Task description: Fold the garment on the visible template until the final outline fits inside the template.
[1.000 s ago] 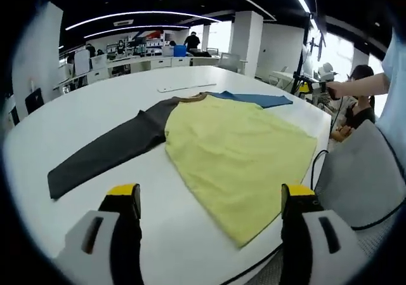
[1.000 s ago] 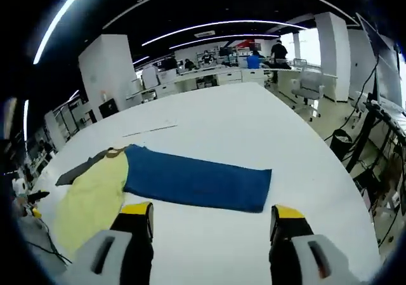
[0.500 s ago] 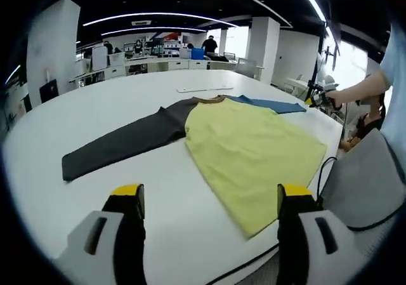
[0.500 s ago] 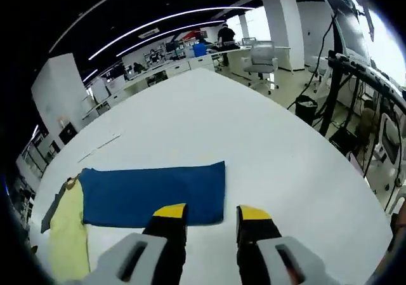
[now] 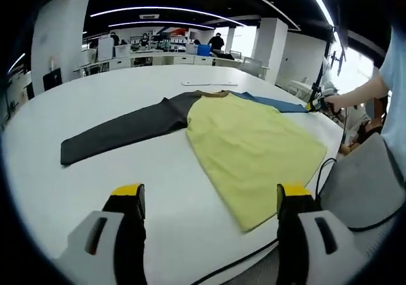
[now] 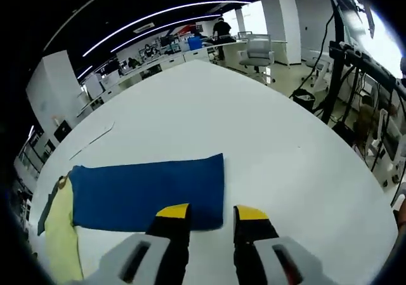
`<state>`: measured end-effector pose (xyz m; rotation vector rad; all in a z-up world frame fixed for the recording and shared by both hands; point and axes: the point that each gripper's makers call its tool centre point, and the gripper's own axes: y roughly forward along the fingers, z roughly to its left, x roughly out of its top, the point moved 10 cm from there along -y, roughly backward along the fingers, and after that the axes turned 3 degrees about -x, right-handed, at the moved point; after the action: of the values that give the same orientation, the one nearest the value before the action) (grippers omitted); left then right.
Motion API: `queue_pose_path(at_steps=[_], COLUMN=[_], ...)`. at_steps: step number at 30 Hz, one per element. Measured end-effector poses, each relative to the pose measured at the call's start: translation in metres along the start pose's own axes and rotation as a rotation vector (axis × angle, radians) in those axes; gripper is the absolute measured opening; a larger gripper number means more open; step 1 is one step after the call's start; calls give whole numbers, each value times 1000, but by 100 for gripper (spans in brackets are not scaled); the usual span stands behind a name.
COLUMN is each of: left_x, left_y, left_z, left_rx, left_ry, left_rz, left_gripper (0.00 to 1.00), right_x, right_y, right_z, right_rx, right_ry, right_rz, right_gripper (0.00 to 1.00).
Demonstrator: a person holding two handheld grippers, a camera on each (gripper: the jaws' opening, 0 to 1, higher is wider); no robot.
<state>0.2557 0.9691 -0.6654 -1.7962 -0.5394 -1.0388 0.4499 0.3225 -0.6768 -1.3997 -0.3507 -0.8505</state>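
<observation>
Open-plan office with desks and ceiling light strips behind a big white table (image 5: 95, 101). On the table, a garment (image 5: 247, 139) spread flat: dark grey sleeve (image 5: 120, 129) stretched to the left, yellow body (image 5: 254, 145) in the middle reaching the near right table edge, blue sleeve (image 5: 269, 102) out to the far right. Near the far side of the table, a thin pale strip (image 5: 209, 84) lying flat, apart from the collar. Left gripper (image 5: 209, 202) hovering above the near table edge, jaws spread wide, holding nothing. At the far right of the left gripper view, a person's hand (image 5: 330, 101) with the other gripper by the blue sleeve's end. A grey padded seat (image 5: 361, 183) just off the table at right.

In the right gripper view, blue sleeve (image 6: 149, 193) lying flat across the table (image 6: 254, 126), yellow body (image 6: 60, 234) at left. Right gripper (image 6: 212, 214) low at the sleeve's near cuff edge, jaws drawn close with a narrow gap; cannot tell whether cloth is pinched.
</observation>
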Motion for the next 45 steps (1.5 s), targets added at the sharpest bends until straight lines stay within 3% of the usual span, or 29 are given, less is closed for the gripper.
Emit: queue_pose_path(at_steps=[4,8,15,20,27,30,45], left_x=[-1,-2,-3,-2,-2,0,3], left_y=[0,-1,0,0,-1,-1,-4], left_z=[0,0,-2,-3,-5,-5,-4], left_rx=[5,4,-9,-22,-26,-29,-22], left_ry=[-5,-5,1,-3,27,21,15], left_rz=[8,5,0,-11,-10,-26,-66], left_gripper=[82,82,82,82,80,81,81], right_x=[-2,5,34,49,52,49,16], right_y=[1,0,-8,-11,0,6,13], right_z=[2,8,37,72,129,159,286], right_rx=[4,47,177,281,434,507,718], right_ry=[8,96,92,-25,-72,-104,-171], right_rz=[12,-35,-99,-104,-85,-67,-1], right_gripper=[0,0,0,0,0,0,0])
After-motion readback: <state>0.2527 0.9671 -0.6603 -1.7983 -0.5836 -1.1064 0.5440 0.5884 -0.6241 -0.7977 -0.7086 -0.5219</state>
